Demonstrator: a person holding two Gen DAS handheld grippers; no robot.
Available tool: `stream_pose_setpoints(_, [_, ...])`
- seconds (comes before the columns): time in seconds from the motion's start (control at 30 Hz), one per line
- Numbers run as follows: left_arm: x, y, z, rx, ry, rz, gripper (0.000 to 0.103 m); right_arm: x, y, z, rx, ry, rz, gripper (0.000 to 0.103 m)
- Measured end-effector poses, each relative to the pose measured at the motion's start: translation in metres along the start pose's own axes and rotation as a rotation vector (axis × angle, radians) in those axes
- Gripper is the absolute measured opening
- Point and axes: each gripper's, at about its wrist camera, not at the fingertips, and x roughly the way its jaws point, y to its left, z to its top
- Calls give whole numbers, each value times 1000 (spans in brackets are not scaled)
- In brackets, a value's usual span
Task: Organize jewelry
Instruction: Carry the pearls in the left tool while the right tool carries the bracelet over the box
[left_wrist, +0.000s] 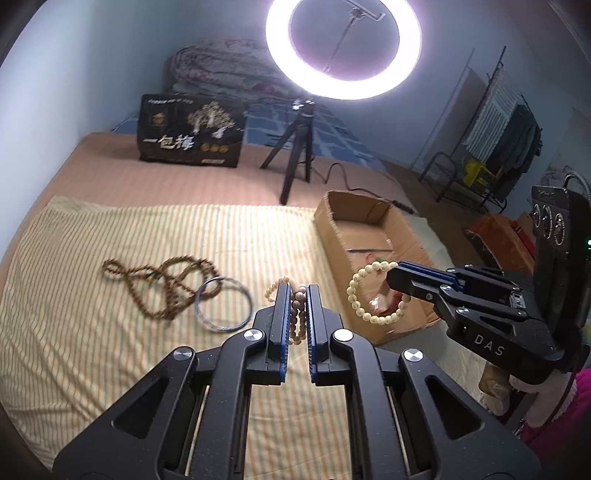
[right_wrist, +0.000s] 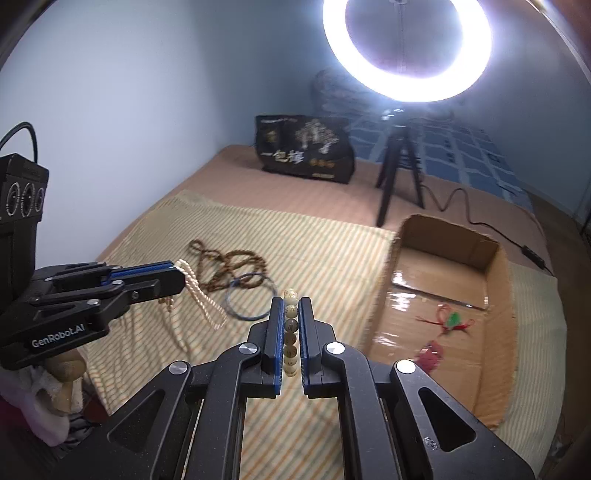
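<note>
Both claws pinching: left claw (left_wrist: 295, 295) grips beaded strand (left_wrist: 298, 317) (looped), right claw (right_wrist: 291, 306) cream bracelet (right_wrist: 290, 332).

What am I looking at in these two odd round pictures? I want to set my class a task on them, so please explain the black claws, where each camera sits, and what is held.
No robot: a person holds a two-finger gripper in each hand, each carrying a fisheye camera looking along its fingers. In the left camera's view, the left gripper is shut on a multi-strand bead bracelet. The right gripper is shut on a cream bead bracelet. On the striped cloth lie a brown bead necklace and a thin metal bangle. Beside them is an open cardboard box with a red and green ornament inside.
</note>
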Motion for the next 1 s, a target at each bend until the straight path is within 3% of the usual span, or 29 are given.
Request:
stream_pose_setpoints(0.47, [26,-51,18,67,-4,-70,6,-33,-69,-3,112,-54,-111,6])
stream_pose_setpoints(1.0, [86,-93,47,72,19,-140,6,-24,-129,-9,217,-15,-209,6])
